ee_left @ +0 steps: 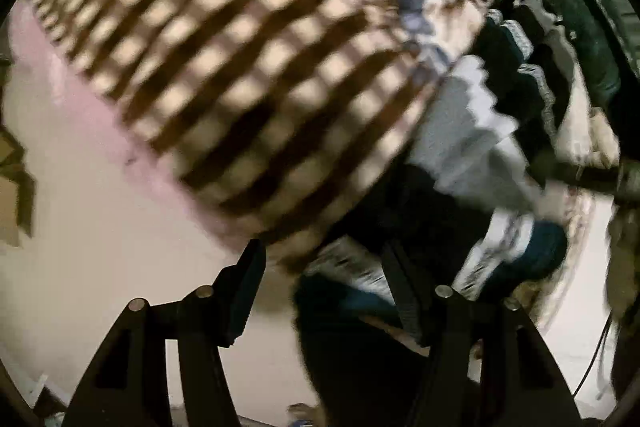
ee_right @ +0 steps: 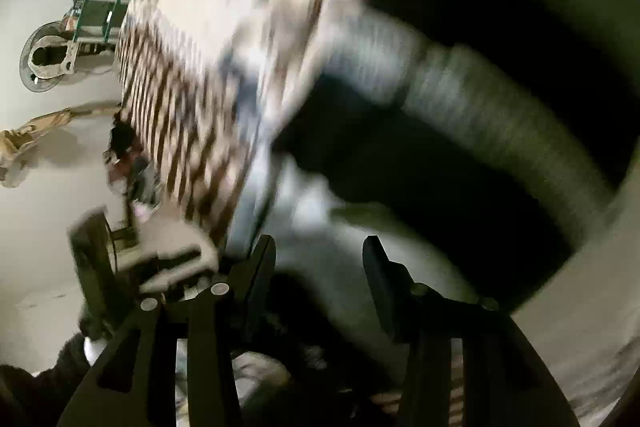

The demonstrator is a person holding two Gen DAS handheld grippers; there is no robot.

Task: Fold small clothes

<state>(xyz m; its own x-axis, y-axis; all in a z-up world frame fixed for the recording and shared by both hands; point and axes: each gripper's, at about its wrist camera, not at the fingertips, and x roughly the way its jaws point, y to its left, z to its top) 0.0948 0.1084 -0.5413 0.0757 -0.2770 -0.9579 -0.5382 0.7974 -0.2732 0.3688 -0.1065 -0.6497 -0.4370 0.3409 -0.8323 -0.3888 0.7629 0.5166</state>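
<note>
Brown and cream checks cover the big cloth (ee_left: 224,67) that fills most of the left wrist view, with a pink edge (ee_left: 80,115) along its lower side. It lies on a pale surface (ee_left: 80,247). Both pictures are very blurry, so a lot is hard to make out. The left gripper (ee_left: 320,275) has its two fingers spread wide with nothing between them, and its tips sit just at the near edge of the checked cloth. The right gripper (ee_right: 320,267) is spread wide too and holds nothing. Beside the checked cloth is a heap of small clothes (ee_left: 500,155) in white, grey and dark blue, all mixed up. My guess is that the step now is to reach for one small piece to fold. To do it well, pick just one piece from the heap, pinch it near a corner, and lift slowly so the others do not come along. Then lay it flat before folding. I see no basket or box for the clothes. A grey ribbed sleeve or cuff (ee_right: 480,115) curves across the right wrist view, but I cannot tell what it belongs to.
</note>
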